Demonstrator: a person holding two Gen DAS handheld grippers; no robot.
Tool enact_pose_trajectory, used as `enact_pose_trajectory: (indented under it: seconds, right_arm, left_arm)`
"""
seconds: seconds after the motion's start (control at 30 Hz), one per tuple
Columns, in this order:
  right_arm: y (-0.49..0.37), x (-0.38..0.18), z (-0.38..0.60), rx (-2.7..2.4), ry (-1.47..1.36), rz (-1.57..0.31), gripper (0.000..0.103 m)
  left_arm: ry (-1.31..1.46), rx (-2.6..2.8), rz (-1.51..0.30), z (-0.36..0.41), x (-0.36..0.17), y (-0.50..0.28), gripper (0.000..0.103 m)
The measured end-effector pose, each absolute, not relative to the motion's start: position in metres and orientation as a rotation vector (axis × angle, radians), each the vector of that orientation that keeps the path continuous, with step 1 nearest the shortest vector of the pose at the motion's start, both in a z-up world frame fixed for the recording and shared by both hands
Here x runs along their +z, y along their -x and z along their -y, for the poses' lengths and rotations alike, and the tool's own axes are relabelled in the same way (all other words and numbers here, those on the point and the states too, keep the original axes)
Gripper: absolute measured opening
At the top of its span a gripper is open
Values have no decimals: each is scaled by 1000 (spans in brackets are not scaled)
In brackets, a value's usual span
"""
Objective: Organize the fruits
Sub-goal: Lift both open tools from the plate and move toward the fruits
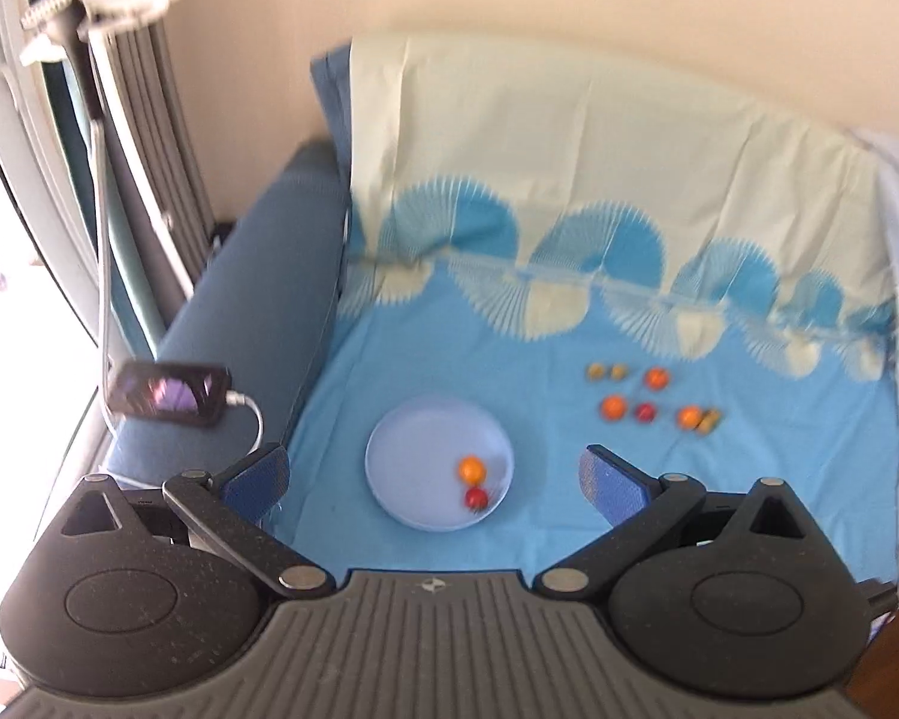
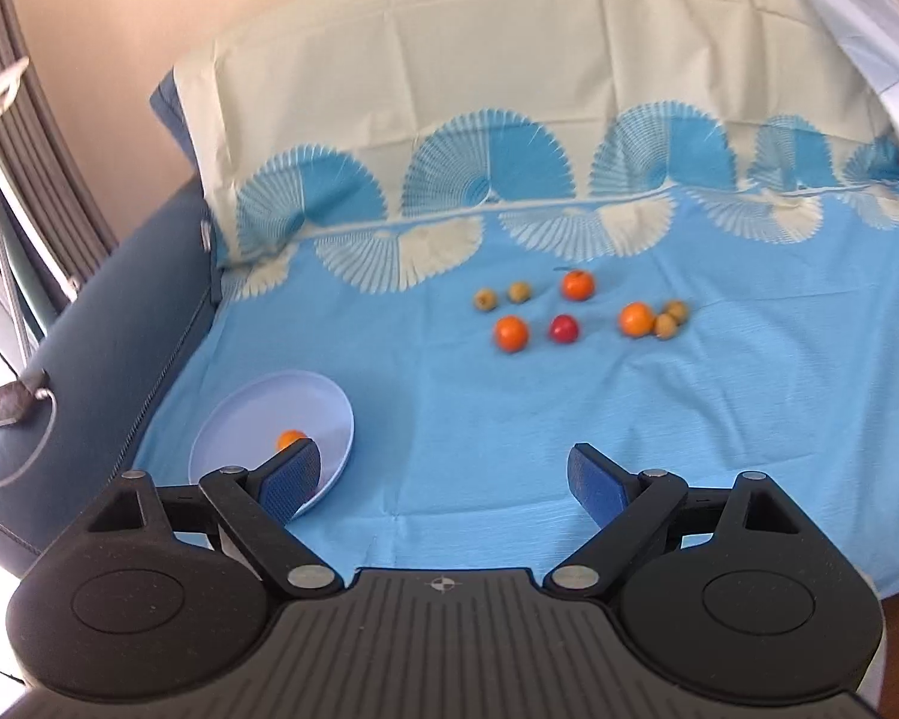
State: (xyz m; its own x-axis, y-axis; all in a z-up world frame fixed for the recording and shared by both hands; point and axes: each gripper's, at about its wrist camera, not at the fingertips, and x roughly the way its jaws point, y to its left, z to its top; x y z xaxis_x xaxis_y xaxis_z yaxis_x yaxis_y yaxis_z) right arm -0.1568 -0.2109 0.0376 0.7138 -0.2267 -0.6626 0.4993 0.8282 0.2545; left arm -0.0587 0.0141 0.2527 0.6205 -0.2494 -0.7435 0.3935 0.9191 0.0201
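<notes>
Two fruits are seen on the pale blue plate (image 1: 389,449): an orange one (image 1: 471,468) and, touching it on the near side, a small red one (image 1: 475,498). The plate rests on a blue patterned sheet (image 1: 569,539) spread over a sofa (image 1: 258,311).

Well apart from the plate, toward the right of the sheet, a loose cluster is noted: three orange fruits (image 2: 512,332) (image 2: 578,285) (image 2: 636,319), one red fruit (image 2: 563,328), two small yellowish fruits (image 2: 484,299) at the far left of the cluster, and two more (image 2: 665,325) just beside the rightmost orange one.

Left claw (image 1: 434,473): jaws spread wide, nothing between the pads, plate framed below them.

Right claw (image 2: 446,476): jaws wide and opening, nothing held; its left pad (image 2: 290,479) overlaps the plate's rim in view, and only the orange fruit on the plate is visible there.

A phone (image 1: 168,398) with a white cable (image 1: 252,413) is mounted on a stand beside the sofa arm.
</notes>
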Motion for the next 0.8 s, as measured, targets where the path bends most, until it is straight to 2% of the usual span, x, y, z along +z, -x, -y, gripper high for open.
enact_pose_trajectory:
  seconds: [0.13,0.27,0.47,0.8]
  right_arm:
    - [183,54,216,-438,-443,-610,92]
    - [205,59,219,-474,-447,-579,93]
    - [232,62,224,-501,-500,-546,93]
    - [241,61,230,-517,-513,-529,95]
  left_arm:
    - [-151,-403,-691,-14,294,105,103]
    - [-96,-467,-685,-9,314,136,103]
    - [-122,-517,-628,-11,319,170,103]
    - [-139,-522,-650,10,309,166,103]
